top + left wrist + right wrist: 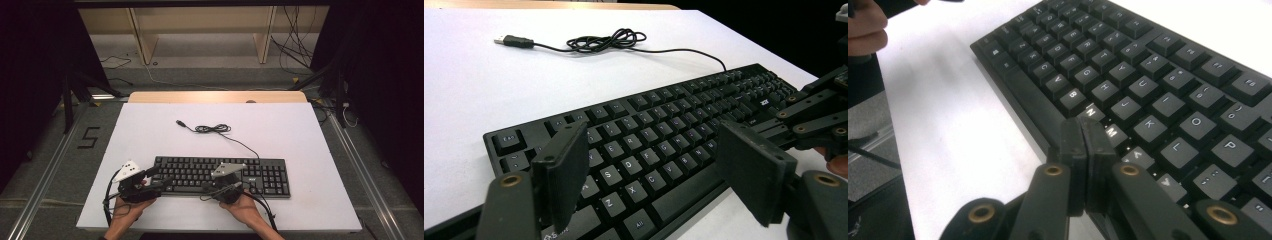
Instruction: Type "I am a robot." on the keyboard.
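A black keyboard (220, 175) (664, 135) (1148, 85) lies across the front of the white table top (300, 135). Its thin black cable (214, 129) (604, 40) runs back in a loose coil and ends in a USB plug (514, 41). My left gripper (159, 178) (651, 137) hovers at the keyboard's left end, jaws wide open over the letter keys with nothing between them. My right gripper (206, 185) (1082, 127) is shut and empty, its tips low over the front row by the N and M keys. Its linkage (819, 112) shows at the right of the left gripper view.
The wooden table edge (217, 96) shows beyond the white top. A wooden shelf frame (200, 30) and loose floor cables (295, 50) lie behind. Metal rails (45, 175) run along both sides. A hand (865, 27) shows at the top left of the right gripper view.
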A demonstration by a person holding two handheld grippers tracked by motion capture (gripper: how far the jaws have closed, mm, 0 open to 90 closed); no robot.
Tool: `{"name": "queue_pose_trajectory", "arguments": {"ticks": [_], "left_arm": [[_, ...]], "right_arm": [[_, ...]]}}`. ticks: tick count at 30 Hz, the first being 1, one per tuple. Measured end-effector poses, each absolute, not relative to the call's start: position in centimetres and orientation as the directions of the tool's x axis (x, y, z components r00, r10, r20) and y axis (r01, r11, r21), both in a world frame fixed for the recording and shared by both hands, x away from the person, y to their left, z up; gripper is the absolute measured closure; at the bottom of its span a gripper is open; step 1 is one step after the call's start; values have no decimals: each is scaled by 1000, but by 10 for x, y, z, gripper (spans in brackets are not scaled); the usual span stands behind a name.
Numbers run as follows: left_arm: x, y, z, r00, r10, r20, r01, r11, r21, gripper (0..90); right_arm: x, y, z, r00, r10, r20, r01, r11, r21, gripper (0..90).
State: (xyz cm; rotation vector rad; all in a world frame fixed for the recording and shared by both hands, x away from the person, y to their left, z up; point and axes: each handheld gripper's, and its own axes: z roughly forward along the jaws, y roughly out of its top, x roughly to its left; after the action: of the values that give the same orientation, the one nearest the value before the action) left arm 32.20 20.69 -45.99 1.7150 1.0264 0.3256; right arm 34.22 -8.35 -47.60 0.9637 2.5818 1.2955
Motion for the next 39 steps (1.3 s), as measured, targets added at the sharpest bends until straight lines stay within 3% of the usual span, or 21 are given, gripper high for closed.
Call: {"name": "queue_pose_trajectory", "arguments": {"ticks": [39], "left_arm": [[316,206,-459,605,759,-240,464,-92,881,282]], "right_arm": [[344,-79,-484,-795,582,170,501,471,726,900]]}}
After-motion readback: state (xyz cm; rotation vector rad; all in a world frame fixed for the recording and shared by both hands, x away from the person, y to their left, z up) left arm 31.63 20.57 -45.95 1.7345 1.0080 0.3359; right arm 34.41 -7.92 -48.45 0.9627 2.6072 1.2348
